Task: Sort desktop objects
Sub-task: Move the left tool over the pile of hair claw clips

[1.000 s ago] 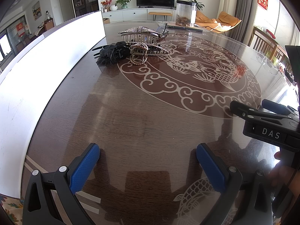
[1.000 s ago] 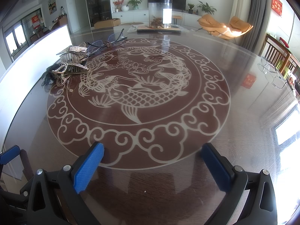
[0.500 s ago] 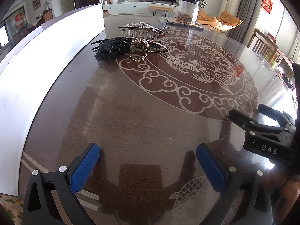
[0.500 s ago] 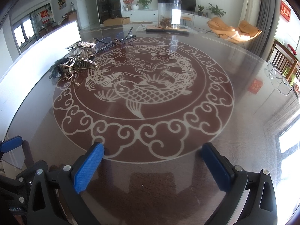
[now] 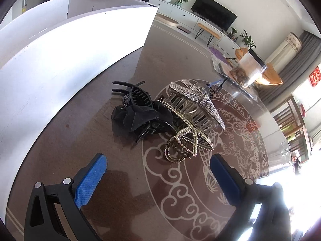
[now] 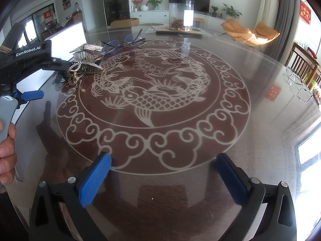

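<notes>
Here the left gripper (image 5: 158, 168) is hanging over the glass-topped table (image 5: 112, 180) with its blue pads spread wide and nothing between them. At about 12 o'clock from its fingertips, the heap of hair clips is sitting just beyond the pads. Going left to right in the left wrist view: a white box (image 5: 60, 56) is standing at 10 o'clock along the table edge; the black bow claw clip (image 5: 138, 116) is lying beside it on the bare wood tone; the pearl-studded gold clip (image 5: 184, 142) is resting against it at the front of the heap, nearest the open jaws; the rhinestone-covered claw clip (image 5: 198, 102) is lying behind at 1 o'clock, on the rim of the carved roundel. A clear jar (image 5: 248, 70) is standing farther back at 2 o'clock.

In the right wrist view the left gripper (image 6: 30, 80) is showing at 10 o'clock, its black body reading "GenRobot.AI", with the person's hand (image 6: 7, 150) gripping the handle at 9 o'clock. The same clips (image 6: 84, 64) are lying just beyond it, and a pair of glasses (image 6: 122, 42) is lying behind them at 11 o'clock. The right gripper (image 6: 163, 175) is hovering wide open and empty over the near rim of the fish roundel (image 6: 152, 100), well apart from the clips.
</notes>
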Demonstrator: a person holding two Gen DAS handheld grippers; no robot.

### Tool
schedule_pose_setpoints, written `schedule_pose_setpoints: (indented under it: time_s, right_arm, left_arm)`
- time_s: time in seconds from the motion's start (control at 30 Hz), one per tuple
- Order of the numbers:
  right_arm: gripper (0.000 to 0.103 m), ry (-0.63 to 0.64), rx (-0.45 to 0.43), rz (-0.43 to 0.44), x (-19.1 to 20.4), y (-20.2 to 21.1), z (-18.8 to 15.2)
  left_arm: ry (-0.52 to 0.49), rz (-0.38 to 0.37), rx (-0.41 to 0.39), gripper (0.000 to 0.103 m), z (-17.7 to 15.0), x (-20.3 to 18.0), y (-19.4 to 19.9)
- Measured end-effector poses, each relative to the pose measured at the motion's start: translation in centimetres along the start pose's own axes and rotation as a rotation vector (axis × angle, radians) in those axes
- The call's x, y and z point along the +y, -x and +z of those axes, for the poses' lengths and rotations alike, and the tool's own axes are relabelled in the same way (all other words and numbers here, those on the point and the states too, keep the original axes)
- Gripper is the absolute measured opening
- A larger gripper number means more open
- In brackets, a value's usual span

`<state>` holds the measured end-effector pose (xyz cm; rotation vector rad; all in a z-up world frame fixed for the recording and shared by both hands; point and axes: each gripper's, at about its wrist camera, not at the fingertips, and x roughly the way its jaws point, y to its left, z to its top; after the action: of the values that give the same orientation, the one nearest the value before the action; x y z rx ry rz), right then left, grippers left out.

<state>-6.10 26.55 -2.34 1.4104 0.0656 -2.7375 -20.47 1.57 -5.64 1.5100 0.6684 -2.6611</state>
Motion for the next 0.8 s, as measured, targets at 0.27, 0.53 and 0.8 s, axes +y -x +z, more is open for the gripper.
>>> schedule_pose_setpoints:
  time_s: [0.27, 0.53, 0.8]
  right_arm:
    - [0.103, 0.0, 0.0, 0.0, 0.0, 0.0, 0.0]
    - [0.103, 0.0, 0.0, 0.0, 0.0, 0.0, 0.0]
    - [0.103, 0.0, 0.0, 0.0, 0.0, 0.0, 0.0]
  left_arm:
    - [-0.153, 0.059, 0.027, 0.103, 1.2, -4.1, -2.4]
    - [-0.219, 0.141, 0.029, 0.103, 1.3, -5.8, -4.6]
    - [-0.335, 0.23, 0.021, 0.103, 1.9, -7.3, -6.6]
